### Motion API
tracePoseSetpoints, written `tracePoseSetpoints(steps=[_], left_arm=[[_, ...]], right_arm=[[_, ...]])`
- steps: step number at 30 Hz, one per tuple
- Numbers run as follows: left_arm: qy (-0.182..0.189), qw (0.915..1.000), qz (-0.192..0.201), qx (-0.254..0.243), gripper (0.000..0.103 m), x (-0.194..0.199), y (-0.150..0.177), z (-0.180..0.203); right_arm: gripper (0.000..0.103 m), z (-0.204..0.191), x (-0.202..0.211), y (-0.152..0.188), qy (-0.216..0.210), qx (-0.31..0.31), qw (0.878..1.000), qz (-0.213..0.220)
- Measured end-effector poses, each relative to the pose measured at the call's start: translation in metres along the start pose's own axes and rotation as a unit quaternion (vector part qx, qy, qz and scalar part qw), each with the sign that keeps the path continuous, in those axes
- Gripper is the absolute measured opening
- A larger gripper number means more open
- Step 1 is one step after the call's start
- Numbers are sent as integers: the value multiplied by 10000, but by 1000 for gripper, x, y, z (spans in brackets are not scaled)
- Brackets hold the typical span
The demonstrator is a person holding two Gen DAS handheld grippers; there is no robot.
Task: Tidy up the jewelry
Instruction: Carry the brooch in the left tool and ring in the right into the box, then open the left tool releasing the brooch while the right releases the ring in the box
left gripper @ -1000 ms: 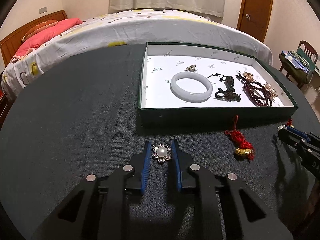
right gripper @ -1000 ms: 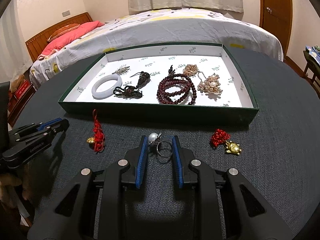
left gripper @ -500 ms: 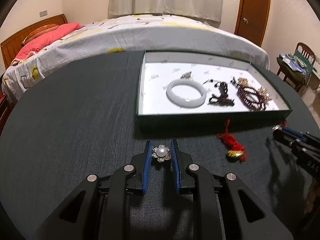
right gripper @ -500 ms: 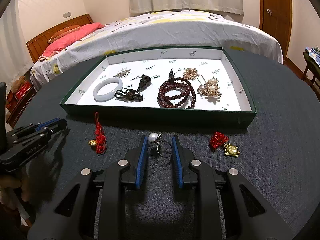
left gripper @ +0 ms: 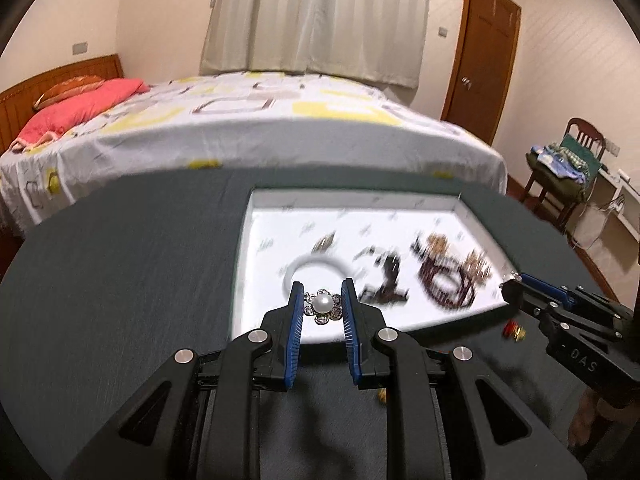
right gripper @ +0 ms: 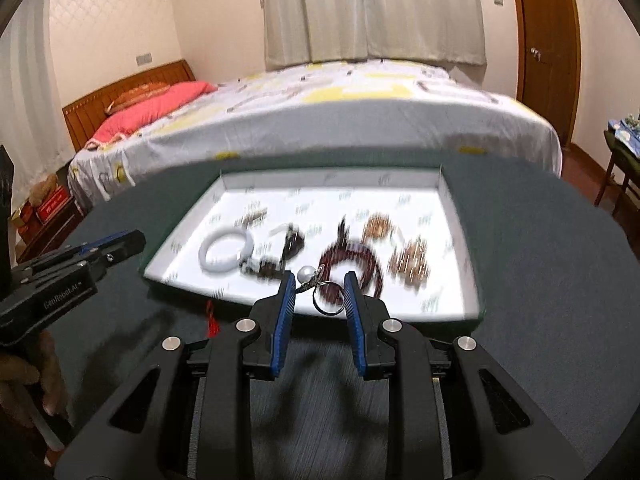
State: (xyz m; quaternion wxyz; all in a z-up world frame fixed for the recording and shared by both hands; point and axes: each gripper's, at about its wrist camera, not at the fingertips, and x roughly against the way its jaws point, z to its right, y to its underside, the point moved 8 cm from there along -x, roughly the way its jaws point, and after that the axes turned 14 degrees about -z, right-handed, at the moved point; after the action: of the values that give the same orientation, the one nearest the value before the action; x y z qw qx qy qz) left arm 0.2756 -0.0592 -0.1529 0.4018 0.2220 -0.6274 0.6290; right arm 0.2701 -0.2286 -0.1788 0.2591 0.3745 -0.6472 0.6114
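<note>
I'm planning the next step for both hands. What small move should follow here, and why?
Probably carry both pieces forward over the tray and lower them onto bare white floor. The left gripper is shut on the pearl flower brooch, the right gripper is shut on the pearl ring, and both already hang above the tray's near edge, clear of the table.

- Left gripper point(left gripper: 322, 306): black angular arms, blue ribbed pads, round silver screws.
- Right gripper point(right gripper: 319, 295): same black frame, blue pads, silver screws; white lettering along its side in the left view.
</note>
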Motion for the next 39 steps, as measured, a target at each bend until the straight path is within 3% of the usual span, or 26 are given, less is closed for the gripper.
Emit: tracePoseSetpoints(steps=[7,12,23,30,32,35,37,39], left_arm=[[146,9993,351,-34,20,-15,-53,17],[228,9991,343,8,20,-40,-82,24],[53,9996,-261,81,20,-120,-106,29],[79,9961,-858,186,20,-152,-104,25],[44,9951,-968,192,21,-156,-103,24],[48,9943,-1041,213,28,-157,-100,24],[47,9942,-1050,241,42,-157,-99,24],[38,9954,-923,260,46,-152,-101,23]], right_arm=[[25,19,3,-56,138,-13,9989,455],[25,34,-13,-86,279,32,9980,570],[25,70,-94,-99,522,-136,9985,-47],[25,78,-113,-100,566,-249,9970,-458],[30,81,-116,-99,549,-329,9962,-584],[39,82,-116,-98,540,-358,9961,-594],[39,82,-113,-97,552,-348,9964,-533],[39,82,-106,-97,576,-351,9970,-375]])
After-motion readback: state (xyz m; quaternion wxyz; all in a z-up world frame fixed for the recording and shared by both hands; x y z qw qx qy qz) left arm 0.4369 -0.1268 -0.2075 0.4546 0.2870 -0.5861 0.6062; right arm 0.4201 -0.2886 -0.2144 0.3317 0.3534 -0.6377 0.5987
